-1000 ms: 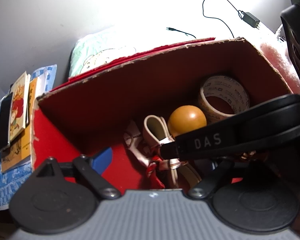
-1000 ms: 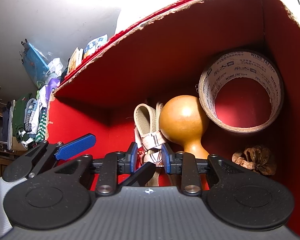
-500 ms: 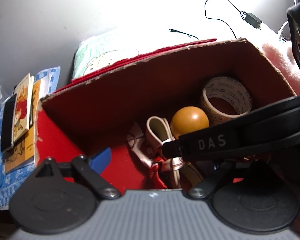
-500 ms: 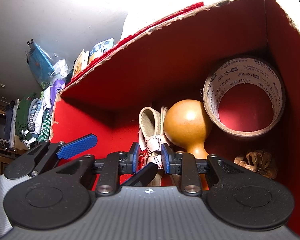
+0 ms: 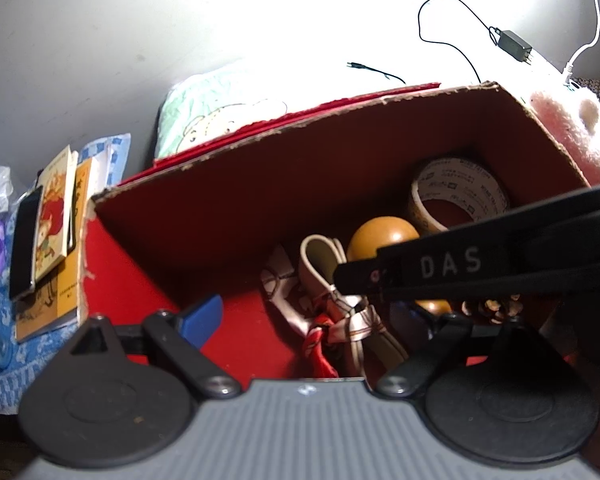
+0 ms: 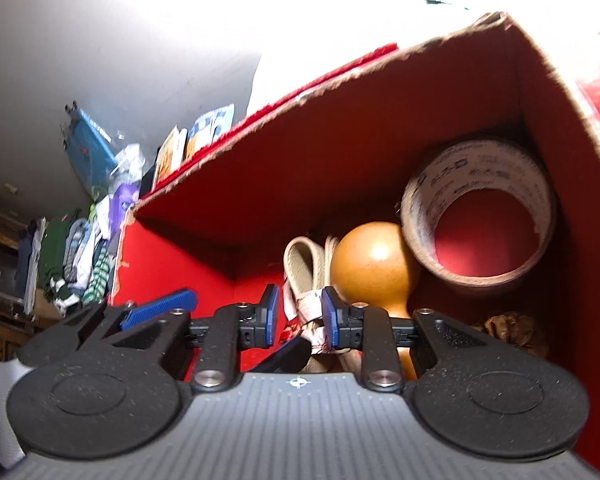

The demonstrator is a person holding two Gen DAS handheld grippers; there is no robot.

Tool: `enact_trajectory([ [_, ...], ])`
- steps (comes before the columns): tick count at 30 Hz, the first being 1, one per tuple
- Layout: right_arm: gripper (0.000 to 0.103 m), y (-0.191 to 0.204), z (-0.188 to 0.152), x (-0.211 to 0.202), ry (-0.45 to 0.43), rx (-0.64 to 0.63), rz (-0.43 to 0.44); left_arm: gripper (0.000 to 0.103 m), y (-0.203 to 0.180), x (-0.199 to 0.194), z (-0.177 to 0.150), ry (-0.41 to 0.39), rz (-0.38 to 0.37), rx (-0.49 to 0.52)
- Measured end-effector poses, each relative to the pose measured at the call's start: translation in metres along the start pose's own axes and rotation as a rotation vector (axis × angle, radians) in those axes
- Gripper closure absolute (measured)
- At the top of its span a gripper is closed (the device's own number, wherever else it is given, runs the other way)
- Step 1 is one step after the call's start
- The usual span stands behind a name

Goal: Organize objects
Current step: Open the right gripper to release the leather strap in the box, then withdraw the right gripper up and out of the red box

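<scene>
1. The red-lined cardboard box (image 6: pixel 340 168) holds a round brown wooden gourd (image 6: pixel 370 264) touching a roll of printed packing tape (image 6: pixel 480 216) in its far corner.
2. A cream strap bundle with a patterned ribbon (image 6: pixel 306 280) lies just beside the gourd.
3. The right claw (image 6: pixel 298 316) is closing around that bundle, pads not yet pressing.
4. The left claw (image 5: pixel 320 316) stands wide, holding nothing; the right tool's black arm (image 5: pixel 460 264) crosses its view.
5. Books (image 5: pixel 56 216) lie outside the box.

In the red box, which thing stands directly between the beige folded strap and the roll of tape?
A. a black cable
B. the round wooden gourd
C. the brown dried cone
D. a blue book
B: the round wooden gourd sits with the beige folded strap on its left and the roll of tape on its right, inside the red box.
</scene>
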State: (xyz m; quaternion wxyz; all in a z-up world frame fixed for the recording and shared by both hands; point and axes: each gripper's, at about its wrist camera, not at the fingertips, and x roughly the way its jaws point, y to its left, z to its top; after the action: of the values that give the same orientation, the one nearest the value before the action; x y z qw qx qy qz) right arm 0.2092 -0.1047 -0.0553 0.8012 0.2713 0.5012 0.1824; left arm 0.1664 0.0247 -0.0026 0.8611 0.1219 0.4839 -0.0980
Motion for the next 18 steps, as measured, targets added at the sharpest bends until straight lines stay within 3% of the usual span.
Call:
enact_trajectory([
  [18, 0.080, 0.021, -0.032, -0.052, -0.146, -0.086, -0.041, 0.011, -0.007, -0.060, -0.024, -0.081, 0.036, -0.012],
])
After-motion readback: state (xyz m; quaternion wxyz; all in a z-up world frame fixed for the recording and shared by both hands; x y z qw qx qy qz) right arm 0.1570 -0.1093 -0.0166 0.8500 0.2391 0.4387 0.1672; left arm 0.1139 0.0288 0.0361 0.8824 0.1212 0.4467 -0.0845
